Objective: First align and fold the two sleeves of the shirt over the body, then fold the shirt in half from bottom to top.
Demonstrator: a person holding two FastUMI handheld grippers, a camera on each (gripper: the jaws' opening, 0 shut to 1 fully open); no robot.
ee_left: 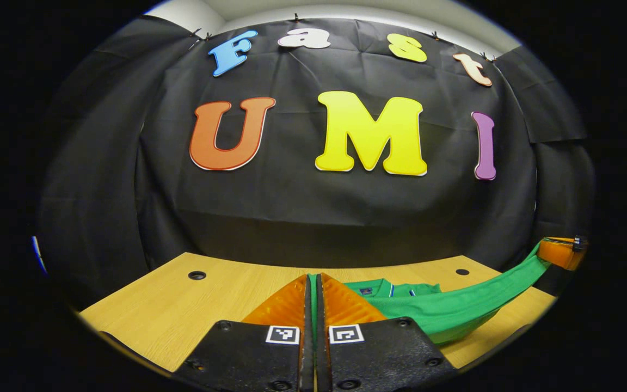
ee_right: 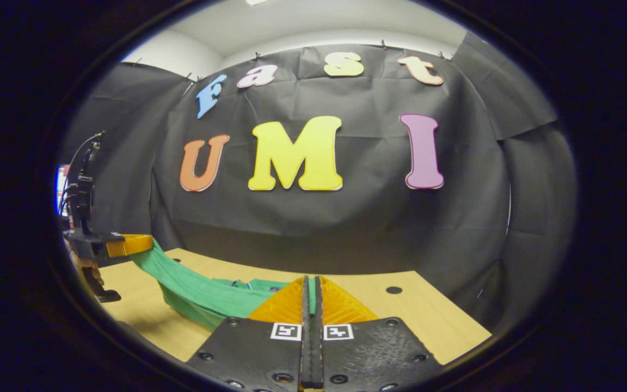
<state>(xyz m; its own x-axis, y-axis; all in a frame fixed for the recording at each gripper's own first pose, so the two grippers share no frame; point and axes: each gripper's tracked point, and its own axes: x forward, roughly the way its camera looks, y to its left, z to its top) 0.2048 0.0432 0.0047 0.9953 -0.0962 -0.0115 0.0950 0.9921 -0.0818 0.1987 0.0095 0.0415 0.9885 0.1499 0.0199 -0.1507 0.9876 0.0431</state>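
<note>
Above the wooden table point(ee_left: 172, 305), you've both grippers, left point(ee_left: 313, 279) & right point(ee_right: 312, 280), clamped tight on the green polo shirt's point(ee_left: 455, 310) hem, lifted taut btwn them, prob. for the bottom-to-top fold.

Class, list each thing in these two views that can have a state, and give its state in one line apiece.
Shirt: lifted off the table by one edge, stretched between the two grippers, collar end lying on the table.
Left gripper: shut on the shirt.
Right gripper: shut on the shirt.
Table: bears the shirt's far end.
</note>
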